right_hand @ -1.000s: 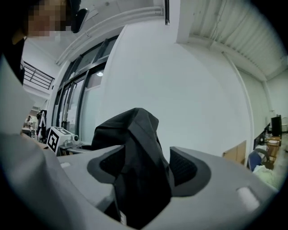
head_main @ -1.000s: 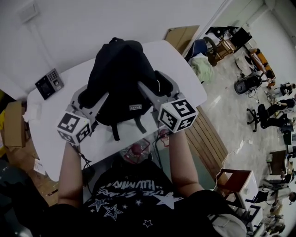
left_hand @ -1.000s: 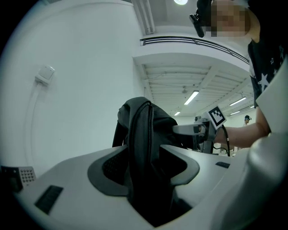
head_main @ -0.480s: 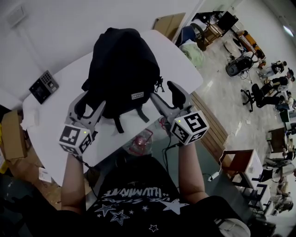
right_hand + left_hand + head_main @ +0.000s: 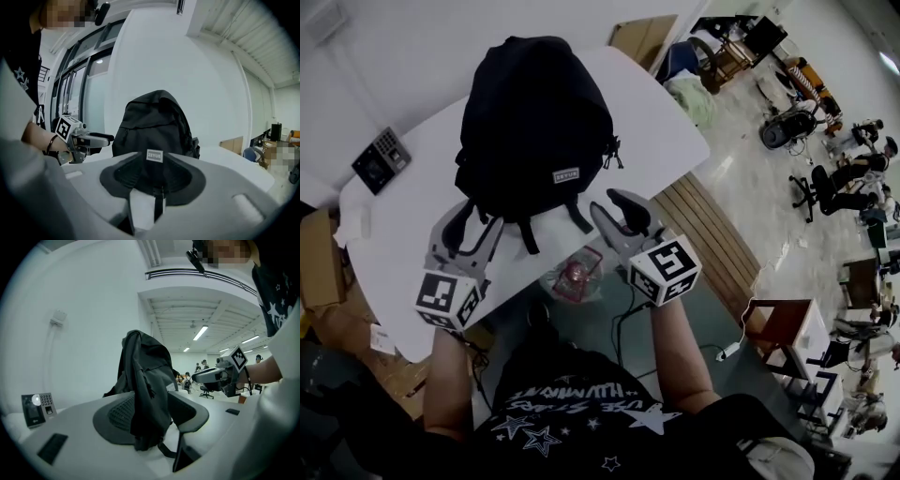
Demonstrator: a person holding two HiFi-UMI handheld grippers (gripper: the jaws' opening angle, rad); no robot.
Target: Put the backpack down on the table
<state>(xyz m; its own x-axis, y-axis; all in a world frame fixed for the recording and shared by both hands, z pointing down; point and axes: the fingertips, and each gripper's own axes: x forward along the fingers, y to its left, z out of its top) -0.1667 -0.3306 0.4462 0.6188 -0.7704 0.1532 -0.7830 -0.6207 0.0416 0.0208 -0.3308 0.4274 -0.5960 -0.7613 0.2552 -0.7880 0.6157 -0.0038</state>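
The black backpack (image 5: 534, 122) stands on the white table (image 5: 661, 112), a grey label on its front and straps trailing toward the near edge. My left gripper (image 5: 476, 223) is at its lower left corner. The jaws stand wide open; dark fabric of the backpack (image 5: 145, 385) shows in the gap without the pads pressing on it. My right gripper (image 5: 616, 211) is off the lower right corner, clear of the bag. Its jaws are closing with nothing gripped. The backpack (image 5: 157, 126) rises just ahead of it, and a strap (image 5: 158, 206) lies below the gap.
A keypad device (image 5: 377, 161) lies on the table's left end. A cardboard box (image 5: 323, 272) stands on the floor at left. A bag with something red (image 5: 574, 277) sits below the table's near edge. Wooden slats (image 5: 712, 244), chairs and people are at right.
Both grippers let go of the backpack's sides and drew back toward the person and lower. The backpack now rests on the table by itself. The right jaws have narrowed.
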